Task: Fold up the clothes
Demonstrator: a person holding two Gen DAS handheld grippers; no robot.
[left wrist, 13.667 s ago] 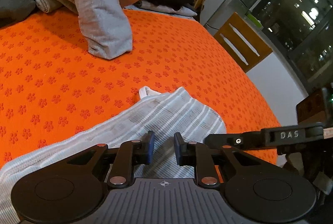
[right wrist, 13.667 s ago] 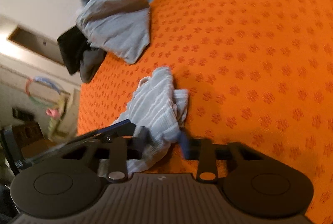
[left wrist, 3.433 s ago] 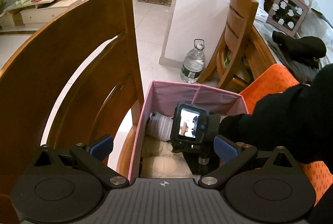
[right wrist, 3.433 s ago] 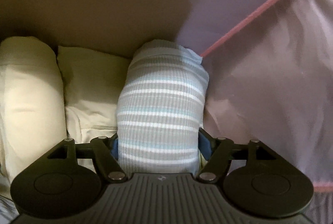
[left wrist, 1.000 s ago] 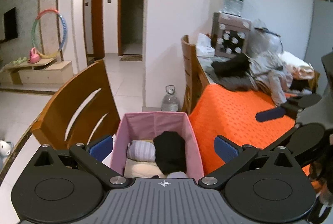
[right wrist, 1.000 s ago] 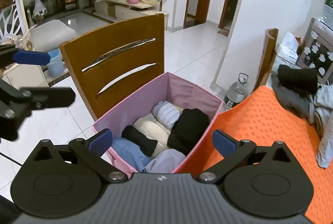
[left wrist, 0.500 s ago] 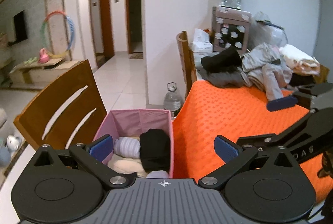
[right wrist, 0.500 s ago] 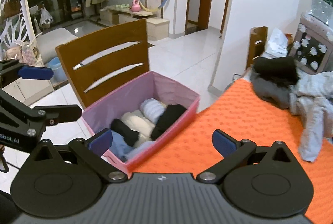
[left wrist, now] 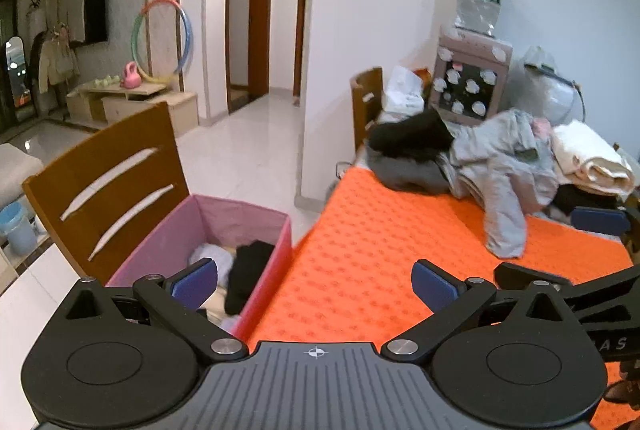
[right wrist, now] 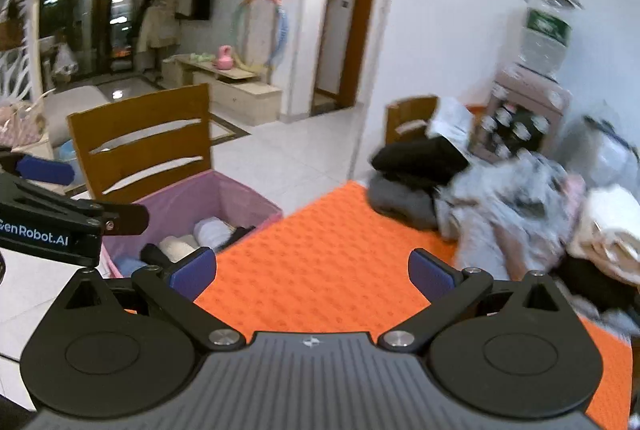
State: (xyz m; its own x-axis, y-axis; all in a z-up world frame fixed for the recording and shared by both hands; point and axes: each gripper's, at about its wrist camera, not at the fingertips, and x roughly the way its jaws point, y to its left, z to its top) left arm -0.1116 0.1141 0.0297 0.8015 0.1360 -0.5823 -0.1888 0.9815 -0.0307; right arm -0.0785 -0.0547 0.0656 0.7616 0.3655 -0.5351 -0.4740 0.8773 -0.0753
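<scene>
A heap of unfolded clothes (left wrist: pixel 500 166) lies at the far end of the orange-covered table (left wrist: pixel 380 238); a grey garment hangs down its front. The heap also shows in the right wrist view (right wrist: pixel 520 190), blurred. A pink fabric bin (left wrist: pixel 276 250) holds rolled clothes, among them the striped roll (right wrist: pixel 212 230). My left gripper (left wrist: pixel 314 280) is open and empty above the table's near left edge. My right gripper (right wrist: pixel 312 270) is open and empty over the table (right wrist: pixel 320 270); its fingers (left wrist: pixel 596 220) also show in the left wrist view.
A wooden chair (left wrist: pixel 104 190) stands behind the bin (right wrist: pixel 240 198), another chair (left wrist: pixel 366 102) at the table's far left corner. A patterned box (left wrist: pixel 472 82) with a water bottle (left wrist: pixel 478 2) on top stands behind the heap. White tiled floor lies to the left.
Both grippers have swung right, from facing the bin towards the table and the clothes heap. The bin has slid to the lower left of both views. Both stay open and empty.
</scene>
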